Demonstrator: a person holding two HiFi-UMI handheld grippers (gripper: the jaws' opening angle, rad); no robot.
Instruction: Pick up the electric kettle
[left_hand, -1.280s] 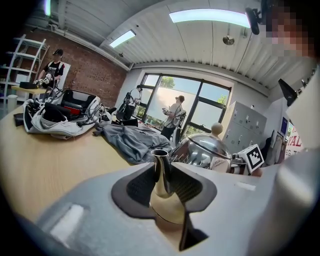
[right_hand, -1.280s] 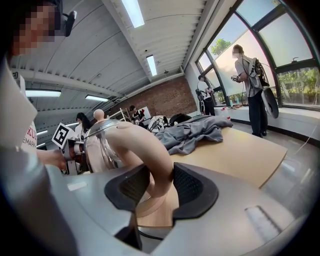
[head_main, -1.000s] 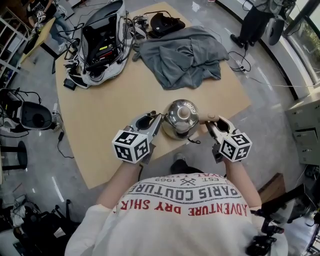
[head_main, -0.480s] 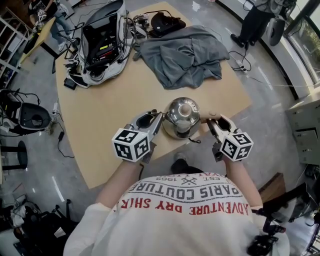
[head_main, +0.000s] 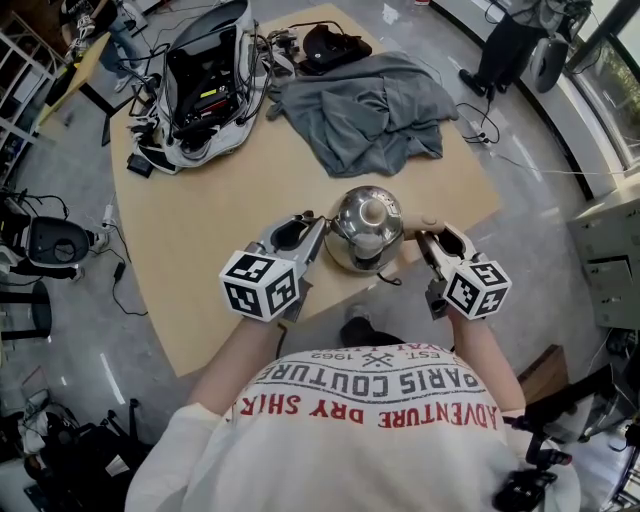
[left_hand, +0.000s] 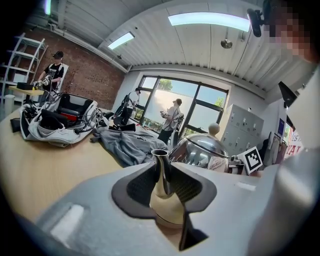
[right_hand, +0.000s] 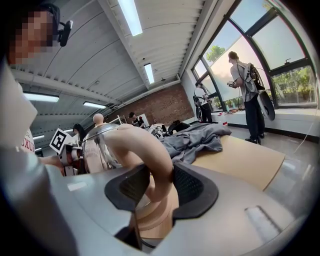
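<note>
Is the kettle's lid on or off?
On: the domed lid, knob on top, sits closed on the upright kettle.

— What does the electric kettle (head_main: 365, 232) look like?
— It's a squat dome of polished steel. It has a slim steel spout (left_hand: 161, 172), a curved beige handle (right_hand: 147, 150) and a beige knob (head_main: 372, 212) on top.
— Where is it?
— It stands upright at the near edge of the wooden table (head_main: 220, 220), with the spout to the person's left and the handle to the right.

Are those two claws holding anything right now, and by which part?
Both grip the steel kettle: the left claw is closed on its spout, the right claw on its beige handle.
</note>
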